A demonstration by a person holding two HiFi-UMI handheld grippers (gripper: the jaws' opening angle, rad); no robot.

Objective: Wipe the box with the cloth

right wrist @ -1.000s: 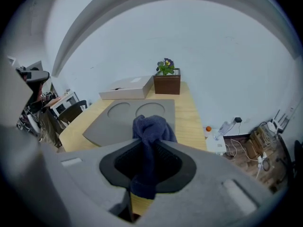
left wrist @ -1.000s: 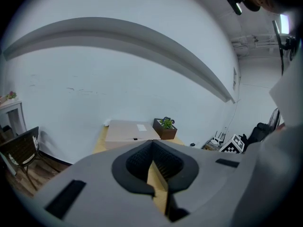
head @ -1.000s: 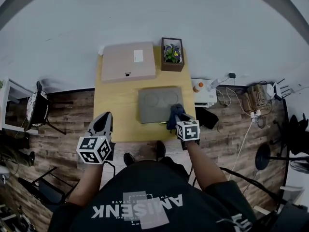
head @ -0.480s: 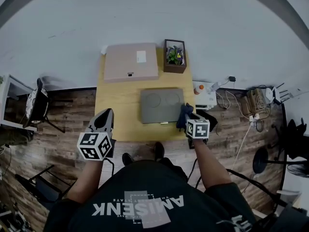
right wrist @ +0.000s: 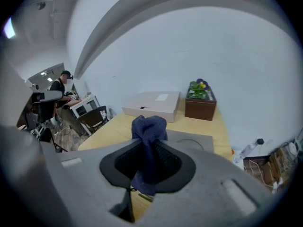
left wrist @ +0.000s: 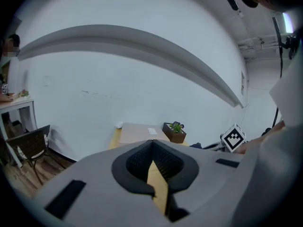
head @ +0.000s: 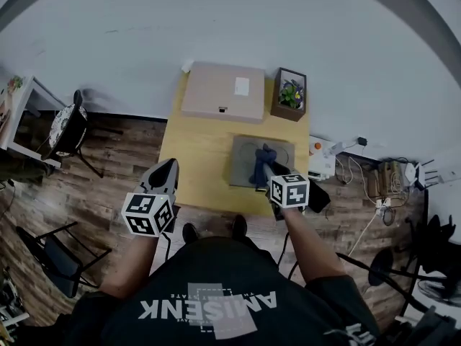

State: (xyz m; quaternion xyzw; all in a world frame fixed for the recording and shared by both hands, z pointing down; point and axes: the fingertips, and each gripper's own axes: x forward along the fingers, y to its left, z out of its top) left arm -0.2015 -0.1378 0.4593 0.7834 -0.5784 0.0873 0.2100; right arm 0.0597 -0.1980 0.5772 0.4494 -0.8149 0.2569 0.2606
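The right claw [right wrist: 150, 143] pinches a dark blue cloth [right wrist: 149, 126], which sits bunched over the near right part of the flat grey box [head: 245, 157]. That box lies toward the bench's [head: 198, 157] near right edge, with bare wood to its left. The left claw [left wrist: 152, 142] is pressed together (nothing in it), off the near left corner. A cardboard box [head: 223, 92] and planter [head: 290, 94] line the far edge.

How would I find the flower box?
Find the yellow table against the white wall and look at its far right corner. Beside the big flat tan box stands a small dark brown box, the only one with a green plant and purple flowers in it.
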